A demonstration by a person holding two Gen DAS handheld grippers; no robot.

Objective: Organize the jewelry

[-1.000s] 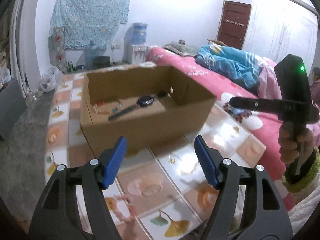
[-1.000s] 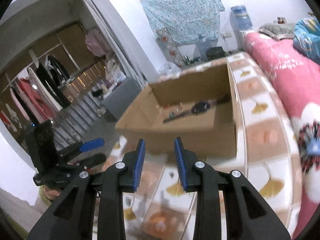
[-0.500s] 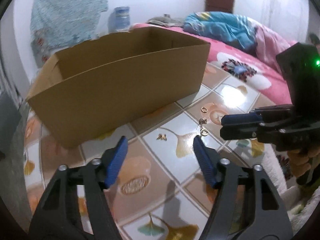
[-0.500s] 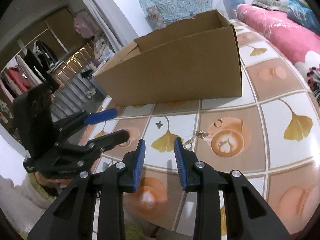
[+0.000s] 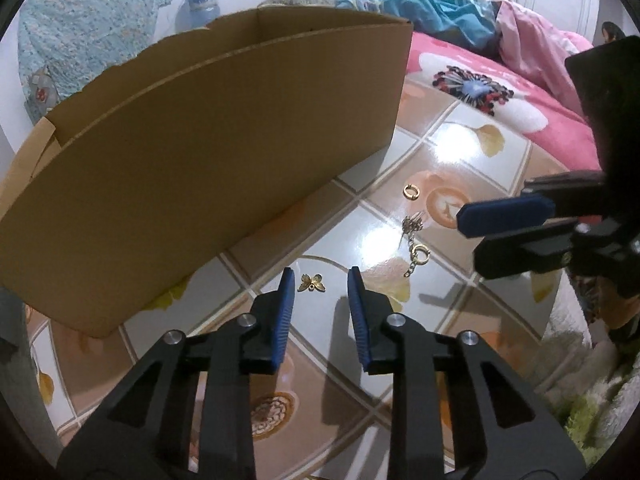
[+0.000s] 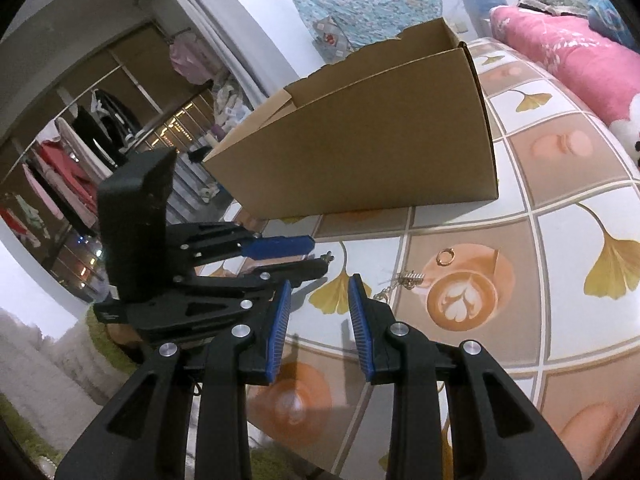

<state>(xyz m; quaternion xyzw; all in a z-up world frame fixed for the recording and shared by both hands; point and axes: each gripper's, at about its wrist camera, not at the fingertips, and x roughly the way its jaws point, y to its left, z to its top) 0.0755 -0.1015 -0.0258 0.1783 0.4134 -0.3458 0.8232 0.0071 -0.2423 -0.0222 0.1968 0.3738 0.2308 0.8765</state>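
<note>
So the left gripper [image 5: 318, 280] was low over the tiled tabletop [image 5: 344, 236] with its blue pads spread apart and nothing between them yet; the little gold butterfly charm [image 5: 311, 283] lay flat on the tile right in the gap at the fingertips, a touch closer to the left pad, and I couldn't tell if either pad was touching it. The right gripper [image 6: 318, 294] was also parted and empty, pointing at the gold chain piece with the clasp [image 6: 400, 282], whose near end sat just beside its right fingertip. In the left view that same chain [image 5: 414, 246] was off to the right of the butterfly, near but apart from it. A small gold ring [image 5: 411, 191] lay further on, past the chain, toward the corner of the cardboard box [image 5: 208, 152]. Count-wise: three loose jewelry bits on the table that I could see (one butterfly, one chain, one ring), one box, two grippers. The box stood upright behind everything, and from this low angle its inside was hidden. Pink floral bedding [image 5: 480, 80] ran along the table's far side
</note>
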